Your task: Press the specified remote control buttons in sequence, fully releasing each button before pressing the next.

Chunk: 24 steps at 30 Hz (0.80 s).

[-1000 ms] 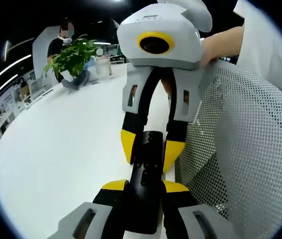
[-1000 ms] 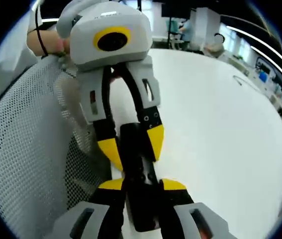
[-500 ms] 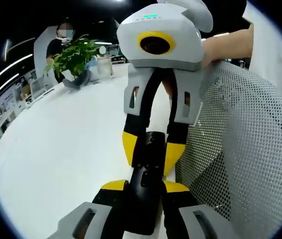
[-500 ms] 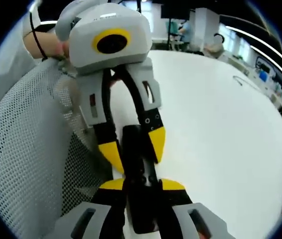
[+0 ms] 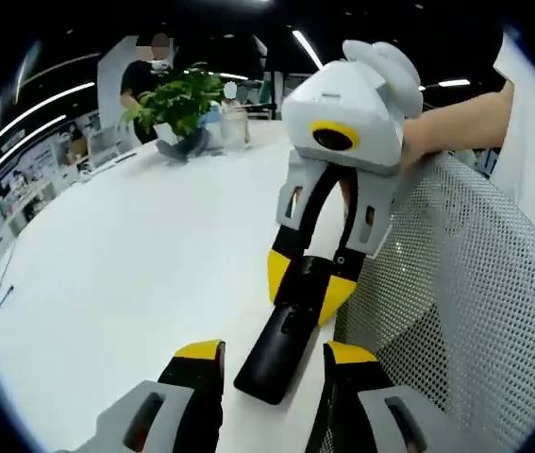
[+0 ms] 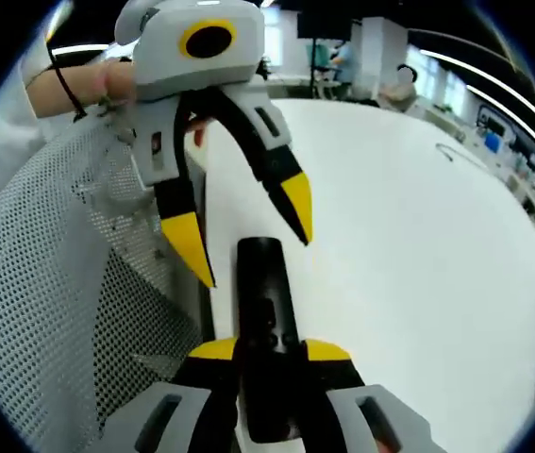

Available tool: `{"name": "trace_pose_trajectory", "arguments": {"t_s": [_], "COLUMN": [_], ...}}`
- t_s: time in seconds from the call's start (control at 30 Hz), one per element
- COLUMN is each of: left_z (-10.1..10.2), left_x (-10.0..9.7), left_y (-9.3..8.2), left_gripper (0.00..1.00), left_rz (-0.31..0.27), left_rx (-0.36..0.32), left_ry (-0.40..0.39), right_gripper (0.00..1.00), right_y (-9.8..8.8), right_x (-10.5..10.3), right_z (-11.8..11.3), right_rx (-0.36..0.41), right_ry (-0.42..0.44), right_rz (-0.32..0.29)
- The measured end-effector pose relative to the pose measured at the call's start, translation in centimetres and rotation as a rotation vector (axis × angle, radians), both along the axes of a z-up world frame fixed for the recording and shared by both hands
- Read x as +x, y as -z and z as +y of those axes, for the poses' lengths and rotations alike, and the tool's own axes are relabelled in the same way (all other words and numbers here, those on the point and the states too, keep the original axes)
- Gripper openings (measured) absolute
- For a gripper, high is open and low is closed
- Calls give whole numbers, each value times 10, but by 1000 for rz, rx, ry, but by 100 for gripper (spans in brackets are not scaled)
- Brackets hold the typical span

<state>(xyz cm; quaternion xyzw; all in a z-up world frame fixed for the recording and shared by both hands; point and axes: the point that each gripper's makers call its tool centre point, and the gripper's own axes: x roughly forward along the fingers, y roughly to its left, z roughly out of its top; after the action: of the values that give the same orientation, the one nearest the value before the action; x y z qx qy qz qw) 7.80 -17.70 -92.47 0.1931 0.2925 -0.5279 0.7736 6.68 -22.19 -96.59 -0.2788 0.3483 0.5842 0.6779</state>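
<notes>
A black remote control (image 5: 276,344) (image 6: 265,311) lies lengthwise at the edge of the white table (image 5: 135,245) (image 6: 418,245). My right gripper (image 6: 272,351) is shut on one end of it; in the left gripper view the right gripper (image 5: 309,283) clamps the remote's far end with its yellow tips. My left gripper (image 5: 272,357) is open, its yellow tips wide on either side of the remote's near end and not touching it. In the right gripper view the left gripper (image 6: 245,231) hangs open just above the remote's far end.
A white mesh chair back (image 5: 456,283) (image 6: 31,283) stands right against the table edge beside the remote. A potted plant (image 5: 177,99) and a person (image 5: 158,57) are at the table's far side. A thin cable (image 6: 456,156) lies on the table. A person's arm (image 5: 456,132) holds the right gripper.
My left gripper has let go of the remote, opened wide and drawn back from it. The right gripper stays shut on the remote's other end.
</notes>
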Motion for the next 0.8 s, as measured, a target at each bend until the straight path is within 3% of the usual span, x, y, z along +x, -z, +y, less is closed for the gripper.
{"name": "trace_pose_trajectory", "arguments": {"t_s": [0.1,0.27,0.4,0.57,0.63,0.67,0.73,0.8], "left_z": [19,51,71,96,102,106,108,110], "left_x": [3,12,18,33,34,35,38,39], "left_y": [-15,-47,-62,-88,-93,-99,-107,-114], "left_gripper": [55,65,71,83,81,80,80,83], "left_rz": [-16,-58,-97,-221,-236,-271,-322,-339], "left_rx": [-2,-96,-157,-282,-291,-298,-316,-345], "left_ry": [-101,-299,-406,-576,-607,-616,-627,-644], "right_gripper": [21,21,21,21,21,21,22,22], "right_y": [0,1,1,0,0,0,0,0], "right_x": [1,1,2,2,2,1,1,1], "right_z": [1,1,2,2,2,2,2,2], "right_rx": [0,-11,-9,-8,-8,-8,-6,-3], "right_ry": [2,-4,3,8,12,14,18,21], "right_rz": [2,-10,-5,-3,-4,-5,-4,-1]}}
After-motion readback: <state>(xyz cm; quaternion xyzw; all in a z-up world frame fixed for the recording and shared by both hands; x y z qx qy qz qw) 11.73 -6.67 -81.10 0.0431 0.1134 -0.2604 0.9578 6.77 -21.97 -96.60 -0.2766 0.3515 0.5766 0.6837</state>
